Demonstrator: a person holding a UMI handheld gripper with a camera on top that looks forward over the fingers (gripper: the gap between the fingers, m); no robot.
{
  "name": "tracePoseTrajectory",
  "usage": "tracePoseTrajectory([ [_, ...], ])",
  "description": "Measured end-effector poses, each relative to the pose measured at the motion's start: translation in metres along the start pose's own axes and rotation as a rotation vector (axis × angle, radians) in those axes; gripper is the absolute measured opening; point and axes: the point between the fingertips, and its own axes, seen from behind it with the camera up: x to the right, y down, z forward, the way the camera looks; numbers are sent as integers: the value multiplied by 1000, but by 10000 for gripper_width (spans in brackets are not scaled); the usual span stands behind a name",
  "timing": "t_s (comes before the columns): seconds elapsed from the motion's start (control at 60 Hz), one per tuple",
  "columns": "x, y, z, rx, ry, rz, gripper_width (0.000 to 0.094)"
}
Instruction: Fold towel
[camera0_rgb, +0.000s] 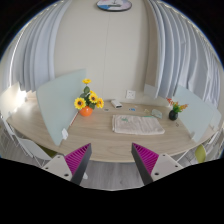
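Observation:
A light, patterned towel (137, 124) lies folded flat on the round wooden table (100, 138), beyond my fingers and a little right of them. My gripper (112, 160) is held above the near edge of the table, well short of the towel. Its fingers, with magenta pads (76, 158), are spread wide apart and nothing is between them.
A pot of yellow sunflowers (87, 101) stands on the table left of the towel. A small vase with flowers (174, 110) stands at the right. Pale chairs (58, 98) surround the table. A lit lamp (15, 98) is at far left; curtains hang behind.

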Motion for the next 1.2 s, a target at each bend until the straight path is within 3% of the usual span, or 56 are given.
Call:
tracePoseTrajectory([
  [0.067,1,-1,8,3,-1,-2,860],
  [0.45,23,-23,206,13,-8,-17,854],
  [0.717,29,-29,333,-36,4,-13,852],
  [0.983,31,-27,406,-65,16,-18,844],
  [1.033,36,-19,412,-95,31,-6,771],
  [1.083,44,-8,418,-124,49,4,523],
  [1.1,45,-11,417,-113,57,1,478],
  [1.167,65,-8,416,-119,126,-61,102],
  [1.2,63,-6,415,-128,124,-70,82],
])
